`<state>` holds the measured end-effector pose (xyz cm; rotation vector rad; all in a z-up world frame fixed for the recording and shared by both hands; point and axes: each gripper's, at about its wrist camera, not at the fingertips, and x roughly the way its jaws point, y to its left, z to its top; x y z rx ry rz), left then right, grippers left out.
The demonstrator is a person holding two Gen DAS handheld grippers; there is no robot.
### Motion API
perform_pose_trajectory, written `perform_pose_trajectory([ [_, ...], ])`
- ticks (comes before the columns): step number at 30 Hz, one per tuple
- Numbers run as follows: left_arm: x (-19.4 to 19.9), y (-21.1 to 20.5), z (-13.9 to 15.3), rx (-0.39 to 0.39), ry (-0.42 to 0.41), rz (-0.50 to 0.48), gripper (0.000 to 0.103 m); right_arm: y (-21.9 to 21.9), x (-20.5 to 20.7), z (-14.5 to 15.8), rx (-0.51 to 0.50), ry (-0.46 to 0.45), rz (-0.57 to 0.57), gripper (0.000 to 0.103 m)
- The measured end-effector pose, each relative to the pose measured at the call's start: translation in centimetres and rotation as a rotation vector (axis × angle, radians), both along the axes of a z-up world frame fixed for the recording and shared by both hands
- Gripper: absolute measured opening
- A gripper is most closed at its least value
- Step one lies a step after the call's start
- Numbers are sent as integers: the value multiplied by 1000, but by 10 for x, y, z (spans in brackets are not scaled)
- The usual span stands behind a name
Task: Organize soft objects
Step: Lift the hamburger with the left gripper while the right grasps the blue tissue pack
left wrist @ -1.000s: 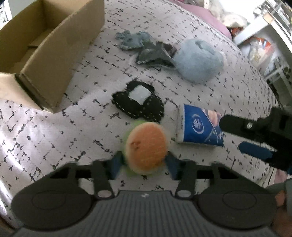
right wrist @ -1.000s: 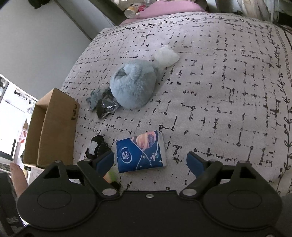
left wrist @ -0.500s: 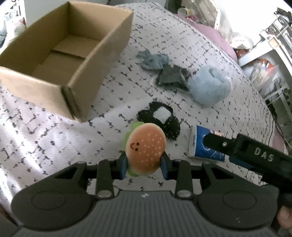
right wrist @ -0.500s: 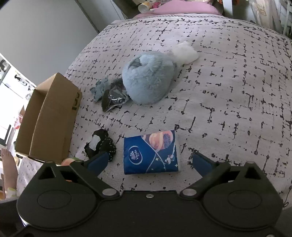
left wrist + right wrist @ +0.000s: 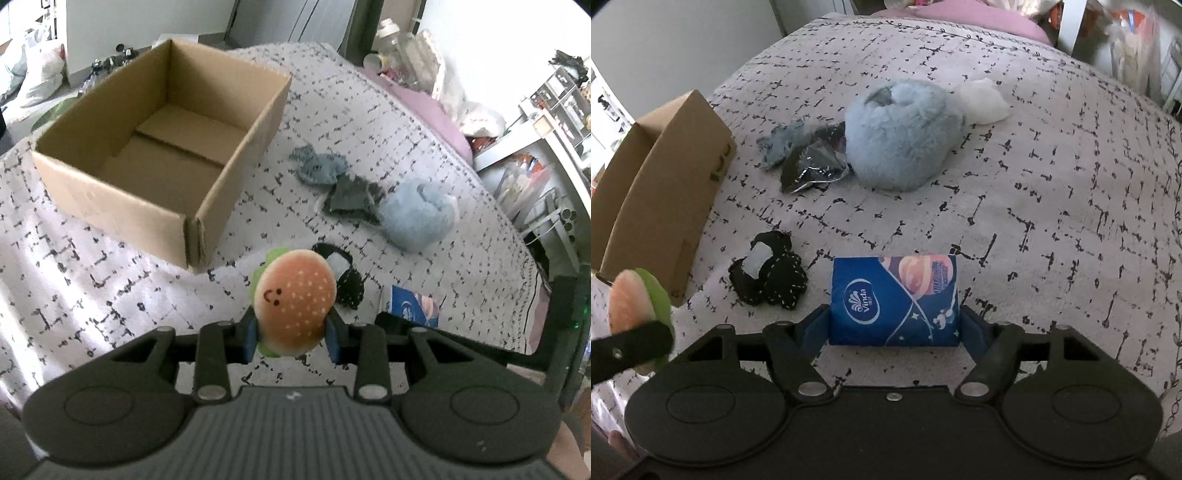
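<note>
From my left camera, the blue tissue pack (image 5: 413, 306) is half hidden behind the tool body, and the black fabric piece (image 5: 345, 278) is mostly covered by the burger plush (image 5: 294, 299). My right camera cuts the cardboard box (image 5: 661, 195) off at the left edge, so I cannot see inside it there. The left tongs (image 5: 291, 338) pinch the burger plush on both sides, holding it above the bed (image 5: 92, 280), near and right of the open box. The right tongs (image 5: 894, 326) sit against both sides of the tissue pack, which lies on the bed; I cannot tell whether they press it. Far beyond it lie the fluffy blue plush (image 5: 901, 136), a dark plastic bag (image 5: 812, 166) and a grey-blue rag (image 5: 779, 144).
</note>
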<state>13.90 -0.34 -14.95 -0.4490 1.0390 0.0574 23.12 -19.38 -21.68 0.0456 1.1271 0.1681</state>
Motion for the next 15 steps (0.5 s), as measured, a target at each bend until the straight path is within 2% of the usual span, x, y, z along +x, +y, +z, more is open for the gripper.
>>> perform_pose_trajectory([
  [5,-5,5,13,1,-33,-2,35,-3,-11,23,26,-66,-19,70],
  [9,-10,9,23,7,-54,-3,35,-4,-21,41,79,-74,-32,70],
  [15,-18,11,41,20,-95,-7,35,-2,-34,69,113,-133,-46,70],
])
